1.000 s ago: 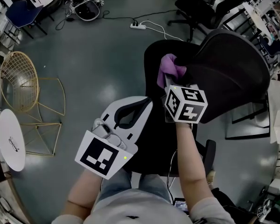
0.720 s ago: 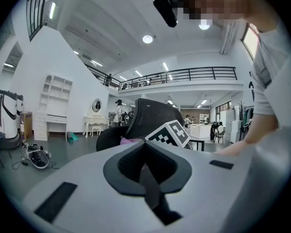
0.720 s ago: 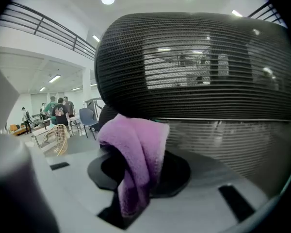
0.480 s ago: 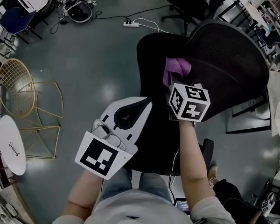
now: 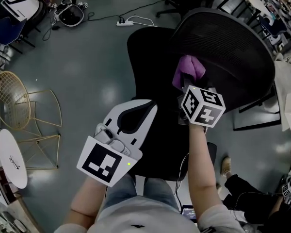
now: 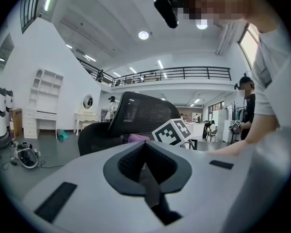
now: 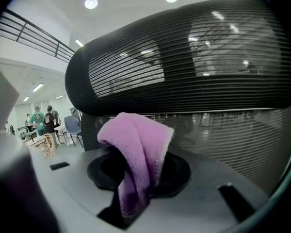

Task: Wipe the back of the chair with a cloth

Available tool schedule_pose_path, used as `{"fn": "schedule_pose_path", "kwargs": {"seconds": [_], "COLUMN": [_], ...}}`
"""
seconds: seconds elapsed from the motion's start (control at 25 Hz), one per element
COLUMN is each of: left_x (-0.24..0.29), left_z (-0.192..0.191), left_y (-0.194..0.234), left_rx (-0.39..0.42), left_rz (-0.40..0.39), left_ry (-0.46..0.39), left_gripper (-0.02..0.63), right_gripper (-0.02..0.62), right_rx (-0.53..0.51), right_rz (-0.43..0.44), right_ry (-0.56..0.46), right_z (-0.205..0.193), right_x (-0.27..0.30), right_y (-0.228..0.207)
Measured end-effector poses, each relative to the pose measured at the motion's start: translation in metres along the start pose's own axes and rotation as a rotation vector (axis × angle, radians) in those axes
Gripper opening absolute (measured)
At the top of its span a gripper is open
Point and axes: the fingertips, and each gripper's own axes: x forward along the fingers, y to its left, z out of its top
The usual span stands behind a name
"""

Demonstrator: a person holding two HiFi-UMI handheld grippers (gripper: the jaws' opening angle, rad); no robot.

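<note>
The cloth (image 5: 189,70), held in the right gripper (image 5: 185,84), sits just before the chair back (image 5: 228,42), with the left gripper (image 5: 138,111) leftward.

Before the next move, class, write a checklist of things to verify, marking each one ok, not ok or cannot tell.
1. Grip of right claw on cloth: ok, it is pinched between the jaws.
2. Enough cloth past the jaws: ok, a fold sticks out.
3. Contact of cloth with chair back: cannot tell; the mesh is just behind it.
4. Position of left claw: ok, it is shut, empty and apart from the chair back.
5. Steadying of the chair: not ok, neither claw holds it.
</note>
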Motion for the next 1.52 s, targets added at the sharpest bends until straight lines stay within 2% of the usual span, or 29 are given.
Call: {"fn": "schedule_pose_path", "kwargs": {"seconds": [0.16, 0.4, 1.52], "left_x": [0.017, 0.044, 0.109], "left_z": [0.001, 0.000, -0.005], "left_y": [-0.014, -0.035, -0.119], "left_rx": [0.004, 0.007, -0.003], "left_rz": [-0.027, -0.072, -0.219], "left_ry": [0.002, 0.011, 0.017], "left_gripper": [0.006, 0.006, 0.006], "right_gripper": [0.112, 0.112, 0.114], "right_rx": [0.012, 0.037, 0.061], "right_rz": [-0.019, -0.069, -0.233], "right_ry": [-0.028, -0.015, -0.037], "right_z": [-0.001, -0.001, -0.017], "right_x": [-0.008, -0.026, -0.102], "right_y": [-0.027, -0.059, -0.175]}}
